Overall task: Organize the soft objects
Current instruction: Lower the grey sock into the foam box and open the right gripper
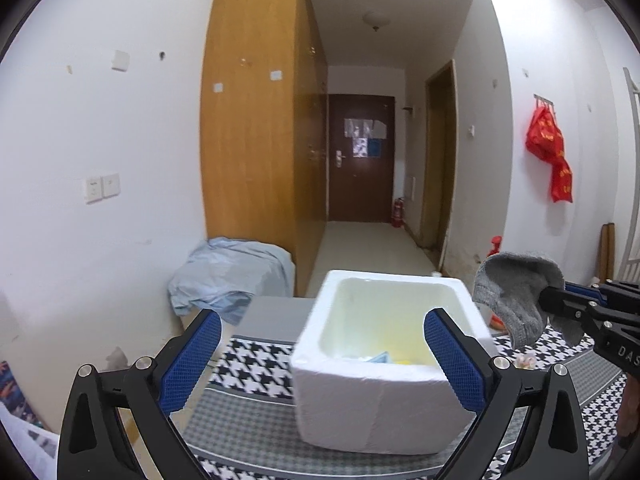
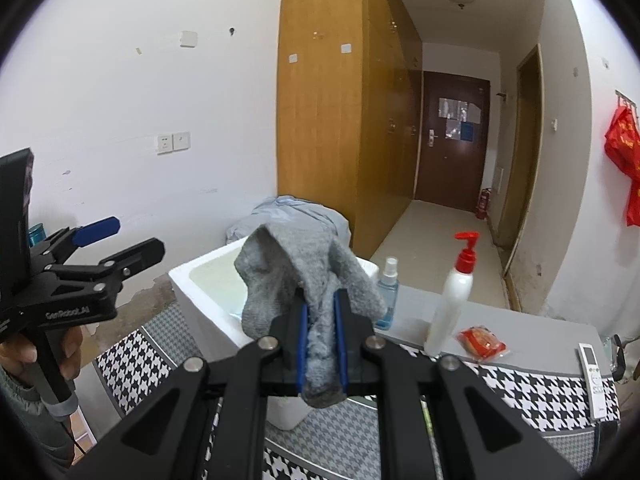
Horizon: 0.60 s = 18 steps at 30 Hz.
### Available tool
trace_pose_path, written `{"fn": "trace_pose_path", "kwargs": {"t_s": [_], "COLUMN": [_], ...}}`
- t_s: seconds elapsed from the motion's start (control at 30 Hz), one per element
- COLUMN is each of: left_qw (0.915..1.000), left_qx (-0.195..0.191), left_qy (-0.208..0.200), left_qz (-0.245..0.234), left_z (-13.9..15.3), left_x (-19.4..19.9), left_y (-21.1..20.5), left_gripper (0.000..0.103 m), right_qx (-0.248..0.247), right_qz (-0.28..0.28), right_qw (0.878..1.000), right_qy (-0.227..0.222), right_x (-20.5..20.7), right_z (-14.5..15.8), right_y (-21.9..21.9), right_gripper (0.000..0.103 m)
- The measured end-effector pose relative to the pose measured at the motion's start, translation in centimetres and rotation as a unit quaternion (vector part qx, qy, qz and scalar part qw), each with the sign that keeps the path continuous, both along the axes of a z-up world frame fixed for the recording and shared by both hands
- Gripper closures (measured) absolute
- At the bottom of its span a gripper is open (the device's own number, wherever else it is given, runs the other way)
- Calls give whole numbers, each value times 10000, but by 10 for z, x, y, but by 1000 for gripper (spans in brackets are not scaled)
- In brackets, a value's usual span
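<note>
Sock (image 2: 308, 280), grey knit: pinched between the closed pads of the right gripper (image 2: 321, 336), held in the air at 3 o'clock of the box (image 1: 384, 360) in the left view, above rim height
Box, white foam: on the houndstooth cloth (image 2: 532, 392), a few items already inside
Left gripper (image 1: 324, 356): jaws spread wide, empty, facing the box
Step, by judgement: carry sock over the opening, lower past the rim, then release, so the limp toe does not drape over the wall
</note>
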<state>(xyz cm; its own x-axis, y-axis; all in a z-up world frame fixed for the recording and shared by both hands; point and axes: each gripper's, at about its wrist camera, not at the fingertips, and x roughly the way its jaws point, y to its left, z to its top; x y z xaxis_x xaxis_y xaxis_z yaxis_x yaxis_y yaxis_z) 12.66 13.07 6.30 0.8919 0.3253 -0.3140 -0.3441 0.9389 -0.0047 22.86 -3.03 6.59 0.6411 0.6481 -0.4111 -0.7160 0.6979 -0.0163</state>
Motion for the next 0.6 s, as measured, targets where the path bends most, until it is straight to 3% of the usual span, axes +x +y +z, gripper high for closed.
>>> {"fn": "trace_pose_path", "kwargs": {"t_s": [0.6], "left_qw": [9990], "left_qx": [21], "left_qy": [-64], "left_qz": [444], "left_z": [0], "left_x": [-39], "left_y": [18], "left_gripper": [1], "right_qx": [-70], "right_qz": [340], "right_qw": [9993], "right_qy": [133], "right_x": [5], "right_z": [5], "right_y": [47], "right_gripper": [87]}}
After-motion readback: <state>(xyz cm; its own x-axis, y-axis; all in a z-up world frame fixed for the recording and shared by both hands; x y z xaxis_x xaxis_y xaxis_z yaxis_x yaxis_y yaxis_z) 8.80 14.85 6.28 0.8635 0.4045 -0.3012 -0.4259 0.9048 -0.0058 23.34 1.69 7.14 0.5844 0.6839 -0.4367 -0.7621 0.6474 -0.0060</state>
